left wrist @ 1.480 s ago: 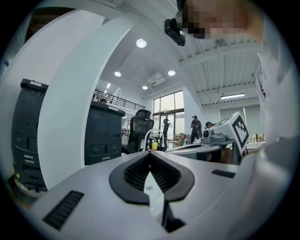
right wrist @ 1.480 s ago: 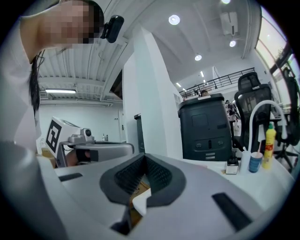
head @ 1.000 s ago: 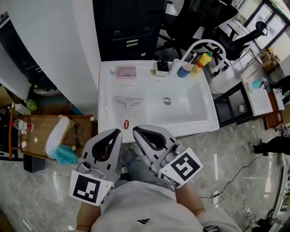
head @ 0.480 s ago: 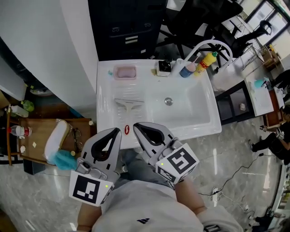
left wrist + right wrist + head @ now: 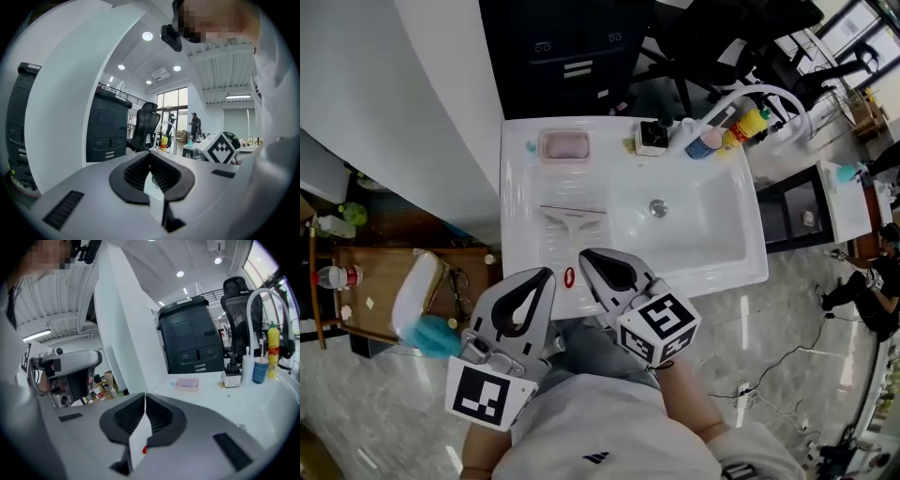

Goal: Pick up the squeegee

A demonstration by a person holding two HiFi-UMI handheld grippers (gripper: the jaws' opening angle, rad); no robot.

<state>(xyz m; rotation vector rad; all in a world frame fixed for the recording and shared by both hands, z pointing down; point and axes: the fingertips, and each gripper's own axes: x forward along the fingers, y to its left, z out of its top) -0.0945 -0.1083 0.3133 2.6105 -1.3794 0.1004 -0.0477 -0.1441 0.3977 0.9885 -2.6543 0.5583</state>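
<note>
The squeegee [image 5: 572, 217], a pale T-shaped blade and handle, lies flat on the ribbed left drainboard of the white sink [image 5: 720, 267]. My right gripper [image 5: 583, 255] is shut and empty, its tips over the sink's front rim just short of the squeegee handle. To its left my left gripper [image 5: 547, 272] is also shut with nothing in it, tips at the front rim. In the right gripper view the shut jaws [image 5: 144, 395] hide the squeegee. From the left gripper view [image 5: 150, 153] only the far sink edge shows.
A small red mark [image 5: 570, 277] sits on the front rim between the grippers. At the back stand a pink soap dish [image 5: 562, 145], a black-and-white box [image 5: 652, 138], a blue cup [image 5: 708, 142], a yellow bottle [image 5: 750, 125] and the arched faucet [image 5: 764, 94]. A wooden side table [image 5: 384, 281] stands to the left.
Both grippers have moved forward toward the sink's front rim. The right one sank and rolled, its marker cube now turned more on edge. Both jaws stayed shut.
</note>
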